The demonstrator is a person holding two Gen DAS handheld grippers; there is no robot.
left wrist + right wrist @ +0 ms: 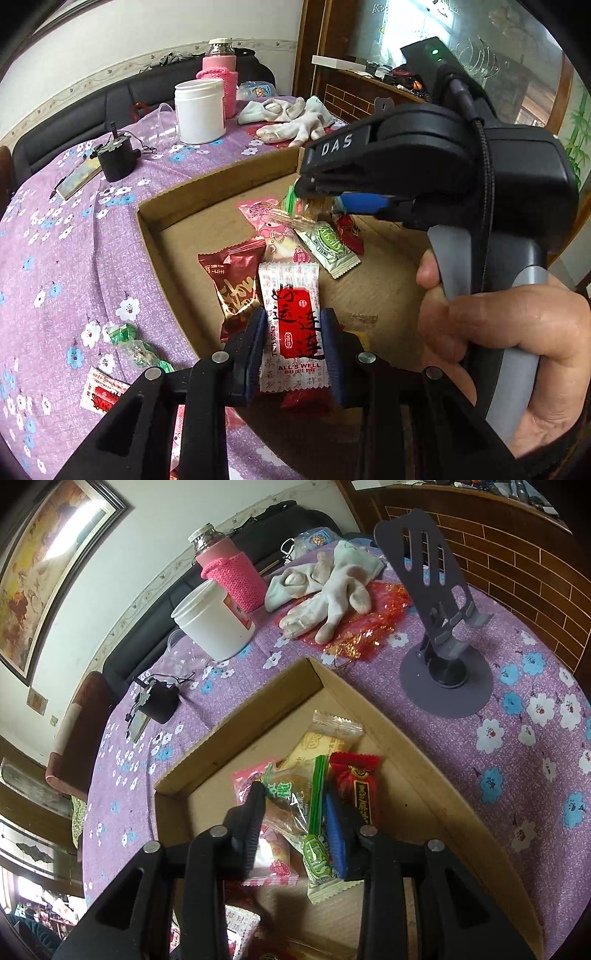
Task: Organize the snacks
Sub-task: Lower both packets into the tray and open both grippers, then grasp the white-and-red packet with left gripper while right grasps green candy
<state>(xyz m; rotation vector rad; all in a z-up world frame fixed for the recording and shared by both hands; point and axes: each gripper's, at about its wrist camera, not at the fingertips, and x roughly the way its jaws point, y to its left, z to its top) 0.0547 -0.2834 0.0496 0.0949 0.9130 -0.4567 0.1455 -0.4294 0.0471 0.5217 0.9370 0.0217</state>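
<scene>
Cardboard frames the scene: your left gripper (293, 354), low in the left wrist view, clasps a white-and-red snack packet (293, 328) over the cardboard box (207, 192). In the right wrist view your right gripper (295, 823) has a green-edged clear snack packet (295, 797) between its fingers above the pile, lower centre; whether they still press it you cannot tell.

Lower end of white-and-red snack packet (291, 328) hidden behind the left gripper (293, 354) fingers, pink packet (258, 853) partly covered between the right gripper (295, 830) fingers, cardboard box (436, 771) near corner cut off below them
</scene>
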